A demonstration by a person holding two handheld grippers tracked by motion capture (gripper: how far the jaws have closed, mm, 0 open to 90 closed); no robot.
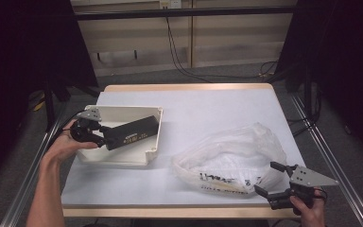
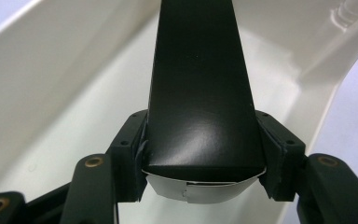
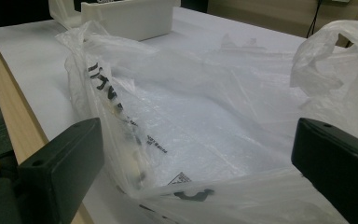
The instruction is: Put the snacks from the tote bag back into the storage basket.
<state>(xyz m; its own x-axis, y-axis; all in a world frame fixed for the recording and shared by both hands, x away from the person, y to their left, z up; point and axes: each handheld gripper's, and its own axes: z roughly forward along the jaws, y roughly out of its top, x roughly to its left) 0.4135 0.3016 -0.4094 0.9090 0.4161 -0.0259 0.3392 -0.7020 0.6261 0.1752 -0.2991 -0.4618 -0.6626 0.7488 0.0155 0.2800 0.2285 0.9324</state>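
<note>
Black box (image 1: pixel 131 132) over white bin (image 1: pixel 123 158) on pale table (image 1: pixel 208 109).

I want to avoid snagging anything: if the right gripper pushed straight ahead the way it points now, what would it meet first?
Most likely the clear plastic bag: its rim lies right between the open jaws of the right gripper. Beyond it stands the white bin.
</note>
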